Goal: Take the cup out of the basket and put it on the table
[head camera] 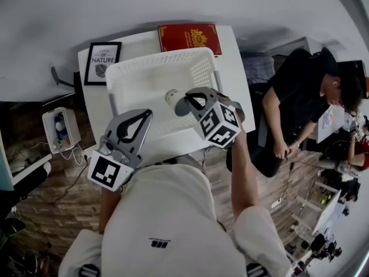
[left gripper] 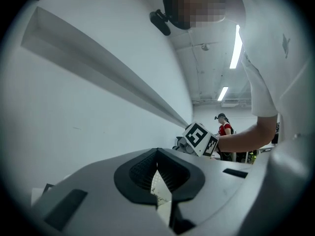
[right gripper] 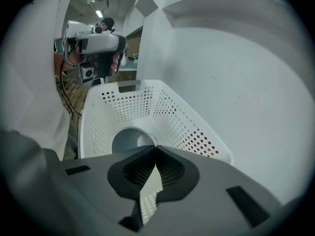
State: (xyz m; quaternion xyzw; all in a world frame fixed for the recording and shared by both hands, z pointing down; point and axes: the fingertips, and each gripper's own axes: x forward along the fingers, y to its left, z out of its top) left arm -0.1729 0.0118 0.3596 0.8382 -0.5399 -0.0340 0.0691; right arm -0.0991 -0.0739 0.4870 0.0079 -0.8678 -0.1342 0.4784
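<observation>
A white perforated basket (head camera: 151,77) stands on the white table (head camera: 237,82). Over the basket's near half, my right gripper (head camera: 183,104) is shut on the rim of a small pale cup (head camera: 170,97). In the right gripper view the cup (right gripper: 129,140) shows its grey inside just past the closed jaws (right gripper: 156,148), with the basket (right gripper: 170,113) below and behind it. My left gripper (head camera: 142,116) hangs at the basket's near left corner. Its jaws (left gripper: 157,154) are shut with nothing between them, and they point up at a bare wall.
A red book (head camera: 189,37) and a framed print (head camera: 102,61) lie at the table's far edge behind the basket. A person in black (head camera: 300,97) sits right of the table. A small white box with cables (head camera: 59,128) stands on the floor at the left.
</observation>
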